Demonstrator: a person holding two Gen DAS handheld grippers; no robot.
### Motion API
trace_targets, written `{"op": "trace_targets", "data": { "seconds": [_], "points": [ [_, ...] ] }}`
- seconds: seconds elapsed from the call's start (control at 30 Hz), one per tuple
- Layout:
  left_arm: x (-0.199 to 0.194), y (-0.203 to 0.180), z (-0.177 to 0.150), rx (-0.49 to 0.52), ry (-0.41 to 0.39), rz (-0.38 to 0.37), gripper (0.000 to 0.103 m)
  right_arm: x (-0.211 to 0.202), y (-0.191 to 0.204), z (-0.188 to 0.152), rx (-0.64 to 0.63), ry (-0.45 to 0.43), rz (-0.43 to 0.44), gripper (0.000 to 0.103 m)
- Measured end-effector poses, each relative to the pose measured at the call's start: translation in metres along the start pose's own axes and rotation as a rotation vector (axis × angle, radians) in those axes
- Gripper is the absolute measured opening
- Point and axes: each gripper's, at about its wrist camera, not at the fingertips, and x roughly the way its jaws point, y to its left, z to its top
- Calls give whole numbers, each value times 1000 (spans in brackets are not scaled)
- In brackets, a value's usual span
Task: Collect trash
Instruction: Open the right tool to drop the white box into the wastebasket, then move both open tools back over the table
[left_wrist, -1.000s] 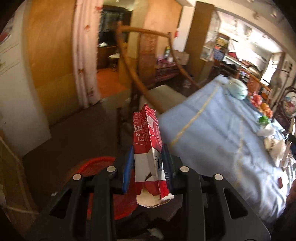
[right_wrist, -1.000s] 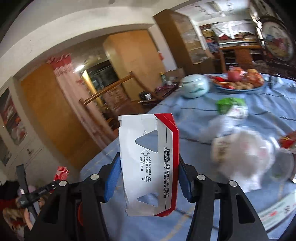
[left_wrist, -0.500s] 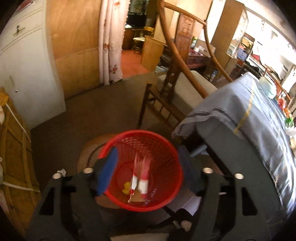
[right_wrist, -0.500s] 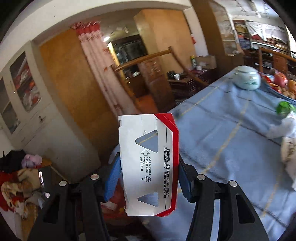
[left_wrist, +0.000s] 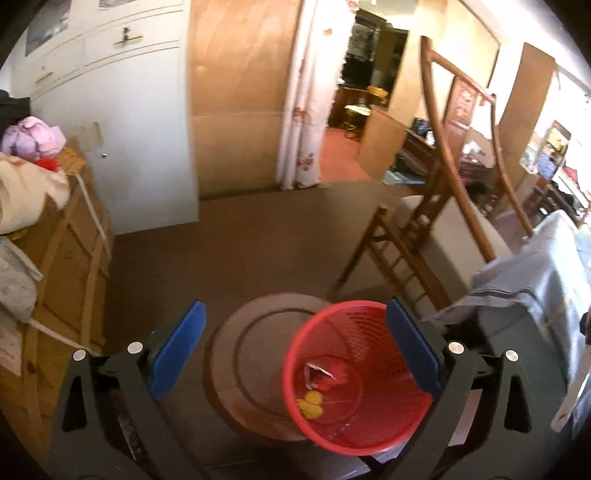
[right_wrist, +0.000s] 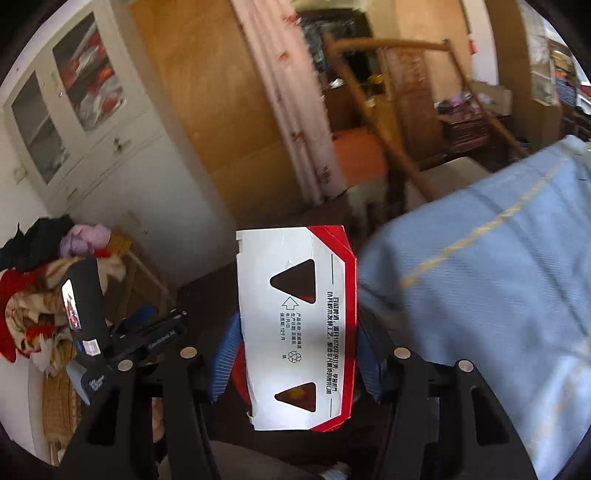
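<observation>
Carton scrap (left_wrist: 325, 376), red and white and crumpled, is now seen lying inside the red mesh bin (left_wrist: 384, 424) beside yellow bits, having been dropped from the left gripper (left_wrist: 295, 354), whose jaws are opening wide with nothing held. One piece is thus binned. A flat white-and-red printed carton (right_wrist: 295, 325) is still clamped in the right gripper (right_wrist: 295, 354), beside the blue-clothed table (right_wrist: 480, 266), and is judged next for the bin.

The right gripper (right_wrist: 295, 354) is pinching a flattened white-and-red carton (right_wrist: 297, 328) upright between its blue pads. A table's blue cloth (right_wrist: 480, 280) is lying just beside it.
</observation>
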Motion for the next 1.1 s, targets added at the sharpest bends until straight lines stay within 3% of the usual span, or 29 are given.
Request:
{"op": "trace_targets", "data": {
  "seconds": [0.17, 0.5, 0.8, 1.1],
  "points": [
    [12, 4, 8, -25, 13, 3, 94, 31, 10, 5, -24, 27, -26, 64],
    [12, -5, 3, -4, 27, -11, 94, 6, -23, 0, 35, -9, -50, 68],
    [-13, -29, 1, 43, -2, -82, 94, -49, -38, -14, 86, -116, -92, 73],
    [-74, -81, -17, 214, -116, -176, 96, -136, -43, -51, 124, -297, -185, 81]
  ]
}}
